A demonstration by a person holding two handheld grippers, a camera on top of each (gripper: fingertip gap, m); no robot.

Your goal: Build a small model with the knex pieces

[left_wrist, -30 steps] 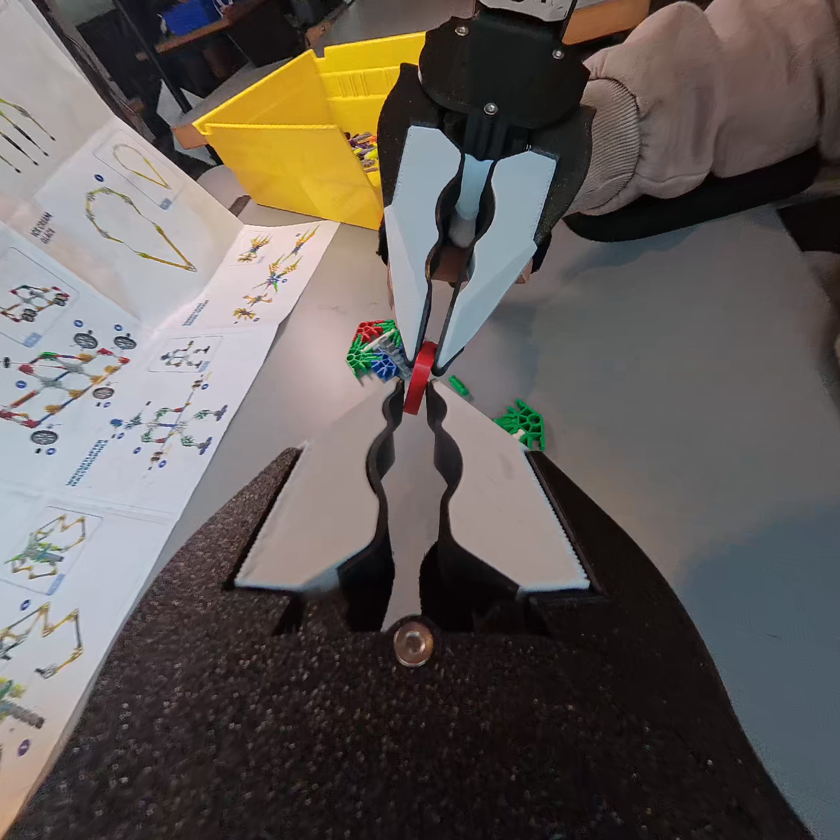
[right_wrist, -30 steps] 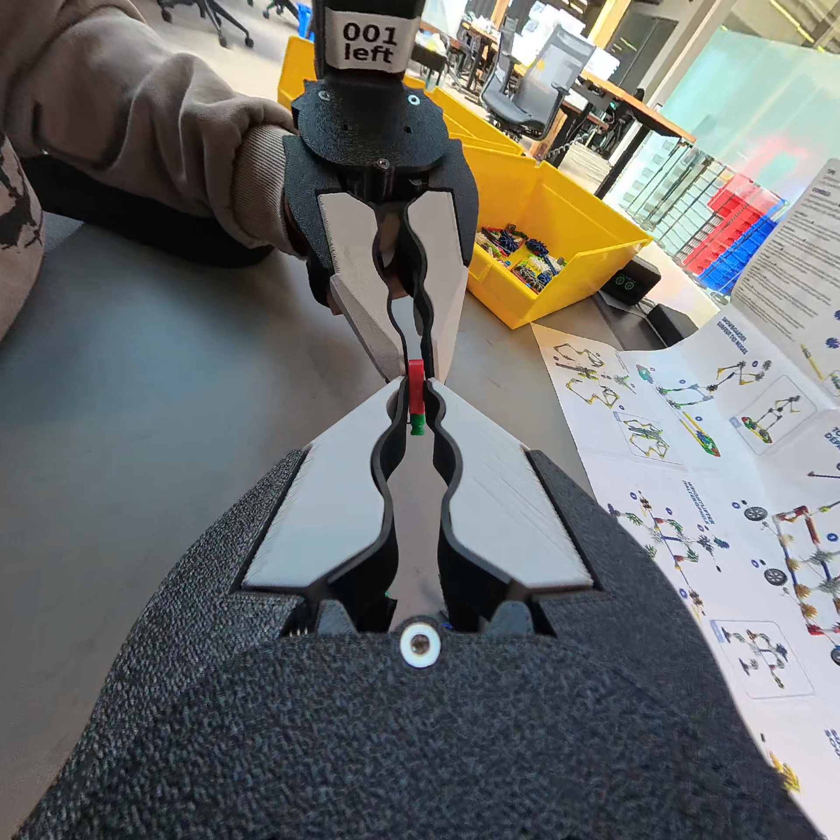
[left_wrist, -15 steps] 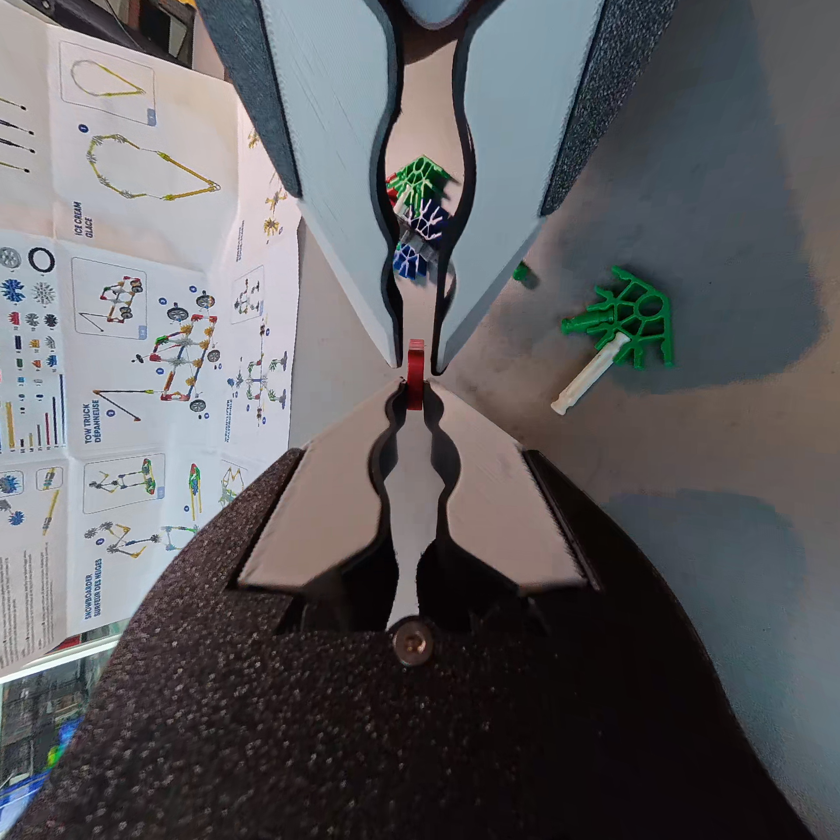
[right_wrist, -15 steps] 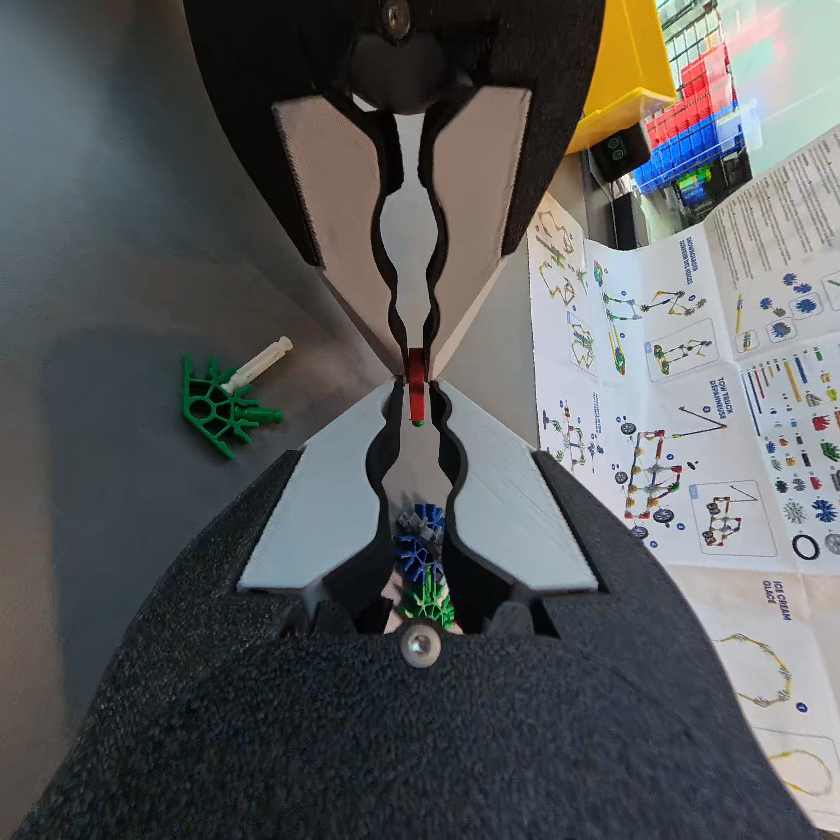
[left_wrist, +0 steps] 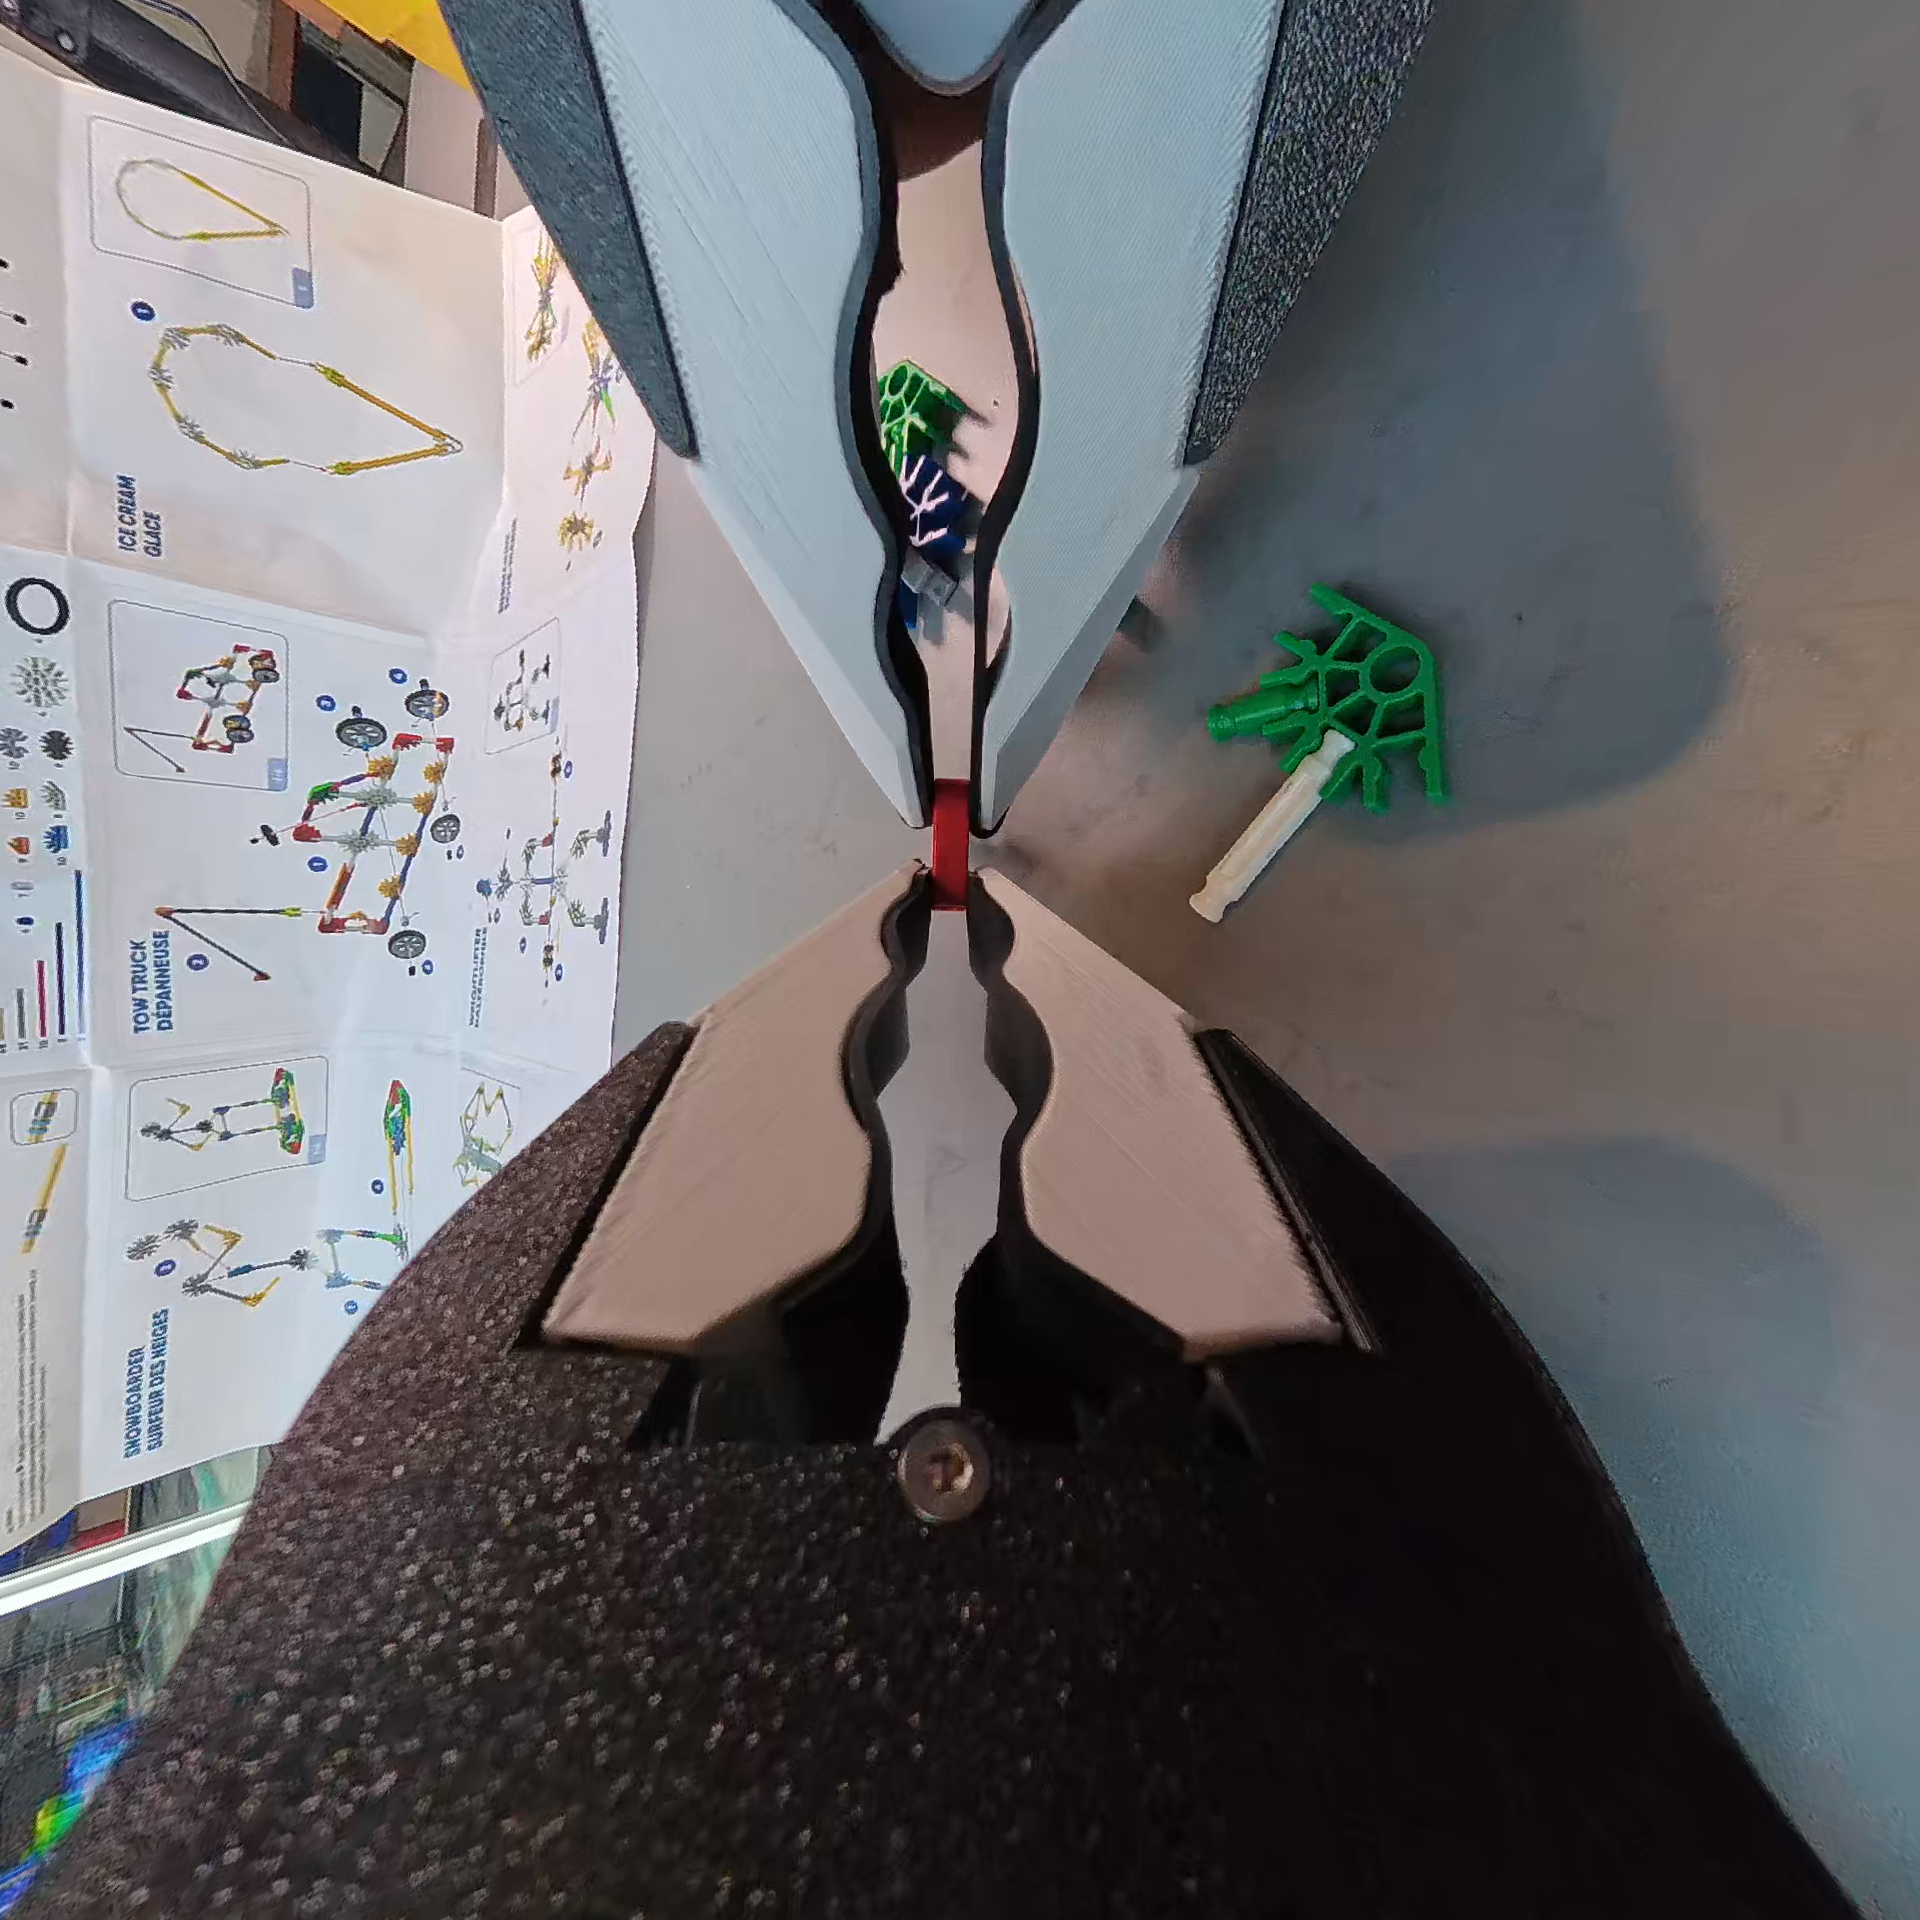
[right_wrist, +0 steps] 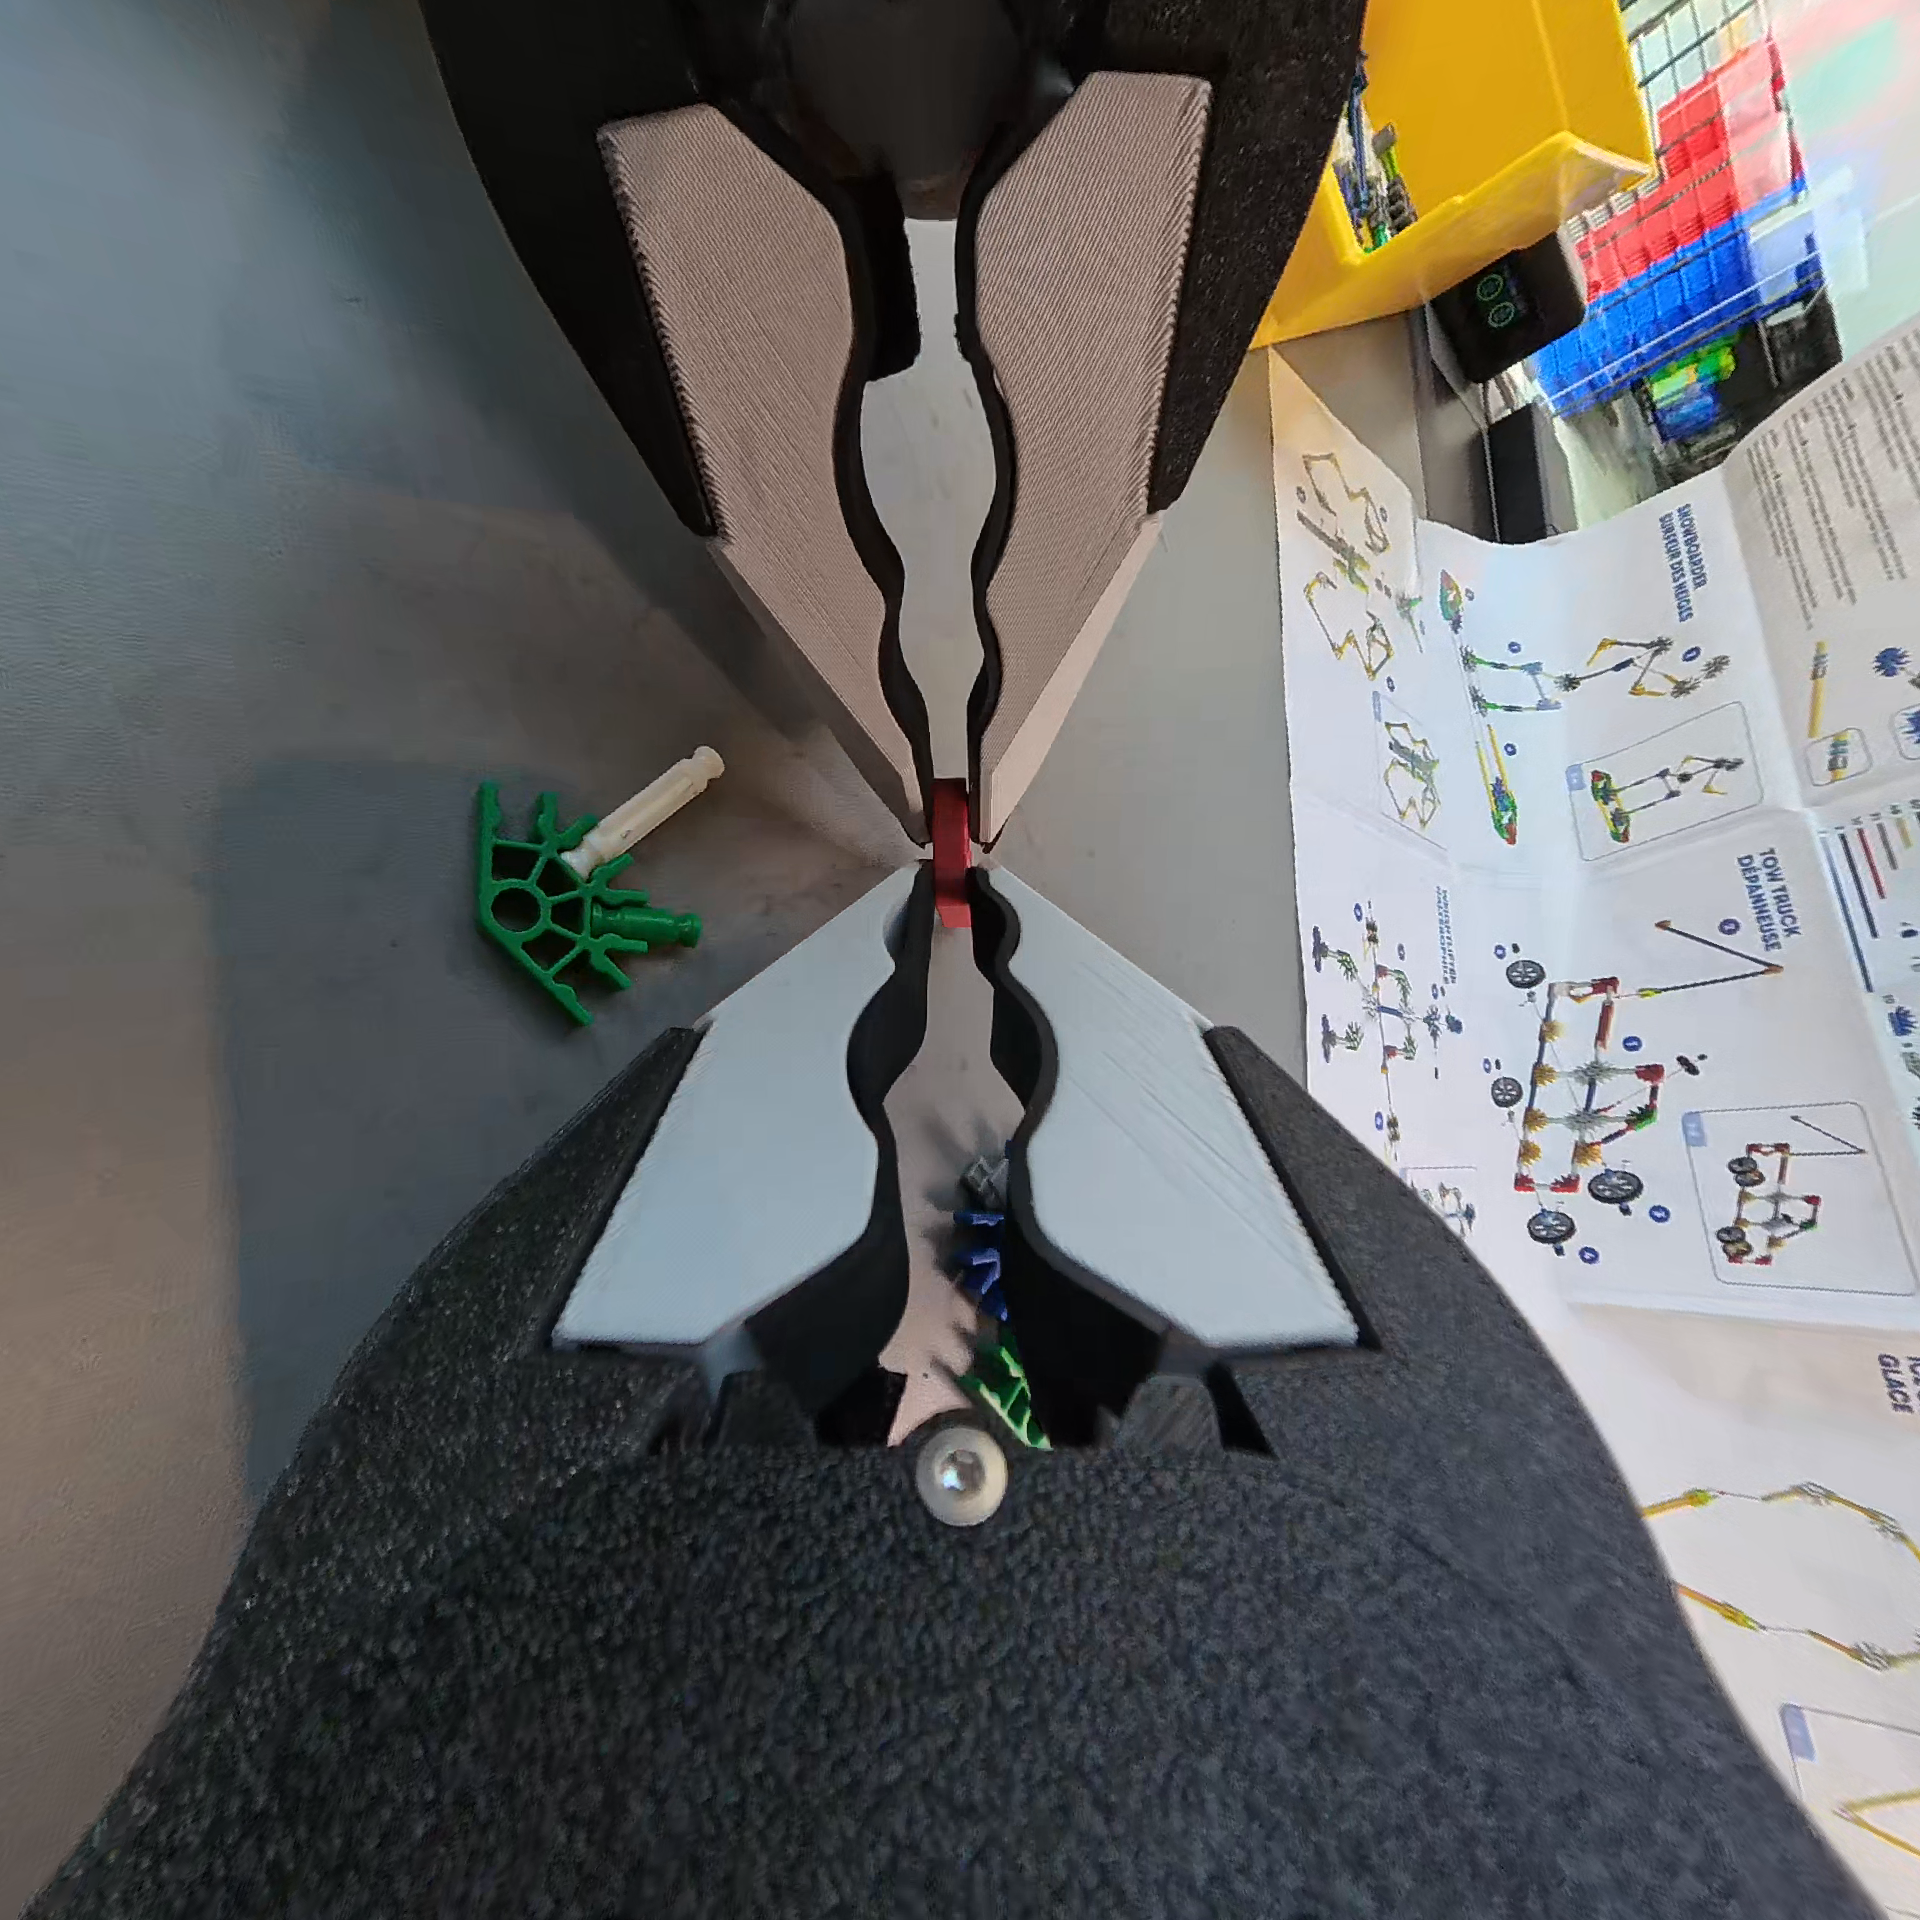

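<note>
- While both pairs of tips meet nose to nose, the left gripper (left_wrist: 948, 883) and the right gripper (right_wrist: 948, 878) are each closed on one end of the same small red connector piece (left_wrist: 949, 842), probably to share or pass it.
- Left of the left gripper lies the instruction sheet (left_wrist: 312, 727).
- To its right, well apart, sits a green connector (left_wrist: 1361, 696) carrying a white rod (left_wrist: 1262, 847).
- Far right of the right gripper, a yellow bin (right_wrist: 1475, 156) holds mixed coloured parts.
</note>
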